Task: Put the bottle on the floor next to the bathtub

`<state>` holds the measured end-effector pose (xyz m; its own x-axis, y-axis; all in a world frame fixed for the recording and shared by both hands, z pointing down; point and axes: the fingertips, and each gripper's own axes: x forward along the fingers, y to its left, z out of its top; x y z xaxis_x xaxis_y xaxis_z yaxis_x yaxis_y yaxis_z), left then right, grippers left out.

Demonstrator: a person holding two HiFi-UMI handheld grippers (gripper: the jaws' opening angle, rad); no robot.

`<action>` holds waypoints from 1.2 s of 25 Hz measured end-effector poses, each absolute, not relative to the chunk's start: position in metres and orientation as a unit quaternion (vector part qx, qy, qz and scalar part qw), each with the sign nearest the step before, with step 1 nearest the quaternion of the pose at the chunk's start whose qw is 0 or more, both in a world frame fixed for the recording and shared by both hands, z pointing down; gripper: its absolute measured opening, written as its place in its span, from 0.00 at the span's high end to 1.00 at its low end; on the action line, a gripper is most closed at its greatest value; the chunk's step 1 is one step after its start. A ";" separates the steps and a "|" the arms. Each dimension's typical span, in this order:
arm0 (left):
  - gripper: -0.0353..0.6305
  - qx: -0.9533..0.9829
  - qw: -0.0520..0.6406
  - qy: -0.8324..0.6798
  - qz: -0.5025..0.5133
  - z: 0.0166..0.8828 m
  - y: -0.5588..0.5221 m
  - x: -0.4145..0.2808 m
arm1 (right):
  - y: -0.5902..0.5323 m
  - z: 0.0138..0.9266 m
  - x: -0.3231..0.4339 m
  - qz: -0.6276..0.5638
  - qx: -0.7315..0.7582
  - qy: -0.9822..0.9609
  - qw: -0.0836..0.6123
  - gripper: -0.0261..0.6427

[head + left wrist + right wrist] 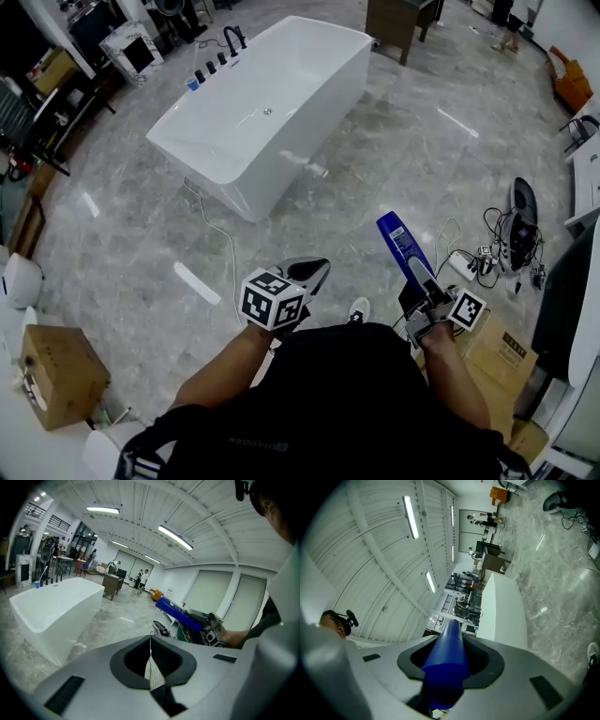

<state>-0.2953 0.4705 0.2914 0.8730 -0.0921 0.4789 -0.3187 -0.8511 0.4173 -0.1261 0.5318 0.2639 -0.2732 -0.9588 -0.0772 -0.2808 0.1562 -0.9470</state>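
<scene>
Right gripper [424, 284] is clamped on the blue bottle [401, 242], which sticks out tilted away from me, up in the air over the grey floor [394, 159] and well apart from the white bathtub [309, 141] off at the far left. The bottle's lower end is buried in the jaws, so I can't see that end at all. Left gripper [309, 274] has its jaws pressed together, nothing in them. My black shirt [356, 403] blocks the near floor, and the cable tangle [502, 246] on the right is too small to sort out.
</scene>
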 end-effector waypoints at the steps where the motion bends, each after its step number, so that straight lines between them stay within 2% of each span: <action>1: 0.92 0.935 0.250 -0.112 0.227 0.292 0.467 -0.283 | 0.528 0.265 -0.112 -0.448 -0.471 0.659 0.379 0.70; 15: 0.92 0.924 0.245 -0.146 0.254 0.304 0.429 -0.170 | 0.507 0.288 0.022 -0.458 -0.478 0.650 0.374 0.70; 30: 0.92 0.923 0.258 -0.132 0.253 0.315 0.345 -0.104 | 0.448 0.305 0.078 -0.475 -0.500 0.627 0.362 0.70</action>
<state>-0.1035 0.3445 0.3152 0.8373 -0.1126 0.5350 -0.3733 -0.8328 0.4089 0.0780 0.4485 0.3047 -0.2373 -0.9712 0.0212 -0.2822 0.0480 -0.9582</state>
